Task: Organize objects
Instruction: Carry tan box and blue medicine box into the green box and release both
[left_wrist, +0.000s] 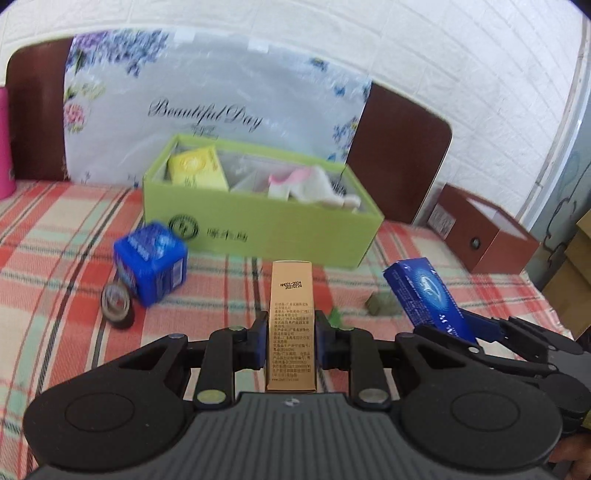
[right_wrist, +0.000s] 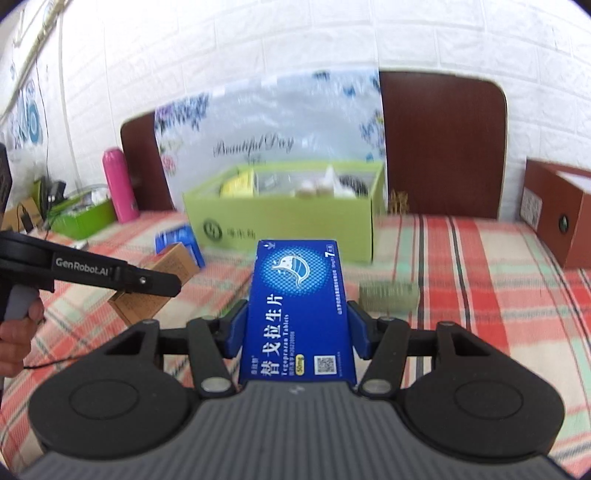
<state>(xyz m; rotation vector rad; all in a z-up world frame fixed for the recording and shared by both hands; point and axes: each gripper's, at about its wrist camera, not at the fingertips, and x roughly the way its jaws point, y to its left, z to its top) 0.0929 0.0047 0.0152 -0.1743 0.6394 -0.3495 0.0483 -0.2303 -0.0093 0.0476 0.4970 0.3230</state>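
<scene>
Left gripper (left_wrist: 291, 334) clamped on the slim tan box (left_wrist: 291, 317), right gripper (right_wrist: 297, 328) pinching the blue tablet box (right_wrist: 297, 314). Both held above the plaid cloth (left_wrist: 55, 236), just short of the green box (left_wrist: 258, 225).

Cube box (left_wrist: 150, 258) and tape roll (left_wrist: 118, 301) left before the open box (left_wrist: 258, 229) on the bedspread (left_wrist: 55, 240).

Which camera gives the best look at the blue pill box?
The right wrist view: the blue pill box fills the centre, label facing the camera, clamped in the right tongs. The left wrist view shows it only small and tilted at the right edge.
</scene>
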